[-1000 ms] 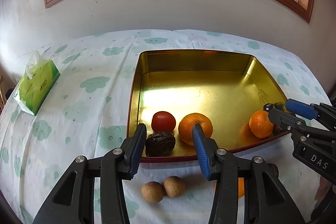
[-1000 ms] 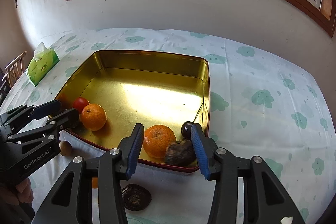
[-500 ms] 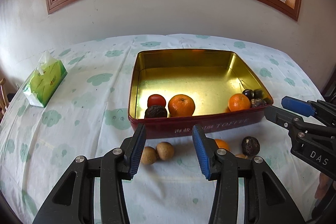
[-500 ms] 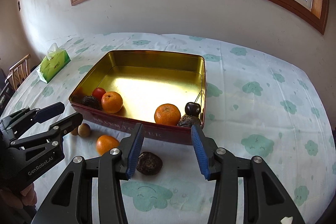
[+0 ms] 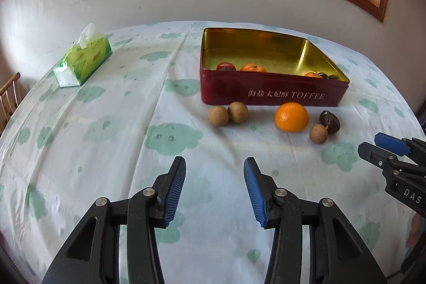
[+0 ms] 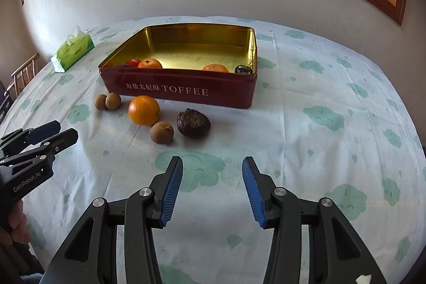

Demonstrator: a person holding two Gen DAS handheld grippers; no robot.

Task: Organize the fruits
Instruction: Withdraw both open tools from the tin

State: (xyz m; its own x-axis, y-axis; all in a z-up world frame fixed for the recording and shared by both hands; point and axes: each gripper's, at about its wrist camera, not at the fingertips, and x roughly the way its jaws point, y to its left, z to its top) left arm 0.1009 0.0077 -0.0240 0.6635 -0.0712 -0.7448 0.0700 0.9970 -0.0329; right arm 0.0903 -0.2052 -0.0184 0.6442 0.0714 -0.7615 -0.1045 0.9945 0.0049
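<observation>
Landmark: red TOFFEE tin [image 5: 271,93], gold inside, standing on cloud-print tablecloth [image 5: 106,151].

Inside tin, against near wall: tomato [image 5: 225,66] and tin orange [image 5: 253,68] toward left corner, dark wrinkled fruit beside tomato barely visible over the rim. Toward right corner: second tin orange [image 6: 215,68], with dark glossy fruit [image 6: 242,69] just beside it.

Outside tin, on cloth just in front of near wall: pair of brown longans [image 5: 228,113] touching each other, below left end of lettering. Loose orange [image 5: 291,116] in front of right half of wall. Single longan [image 5: 318,133] further out from tin than loose orange, just beside it. Dark wrinkled passion fruit [image 6: 193,123] near single longan, below right part of tin.

Left gripper [image 5: 214,188]: jaws apart, nothing between blue pads, over bare cloth well in front of tin, left of its near-left corner.
Right gripper [image 6: 212,186]: jaws apart, empty, in front of tin, nearer than passion fruit.

Green tissue pack [image 5: 83,59] well left of tin. Wooden chair [image 6: 22,73] past table edge, left of tin.
</observation>
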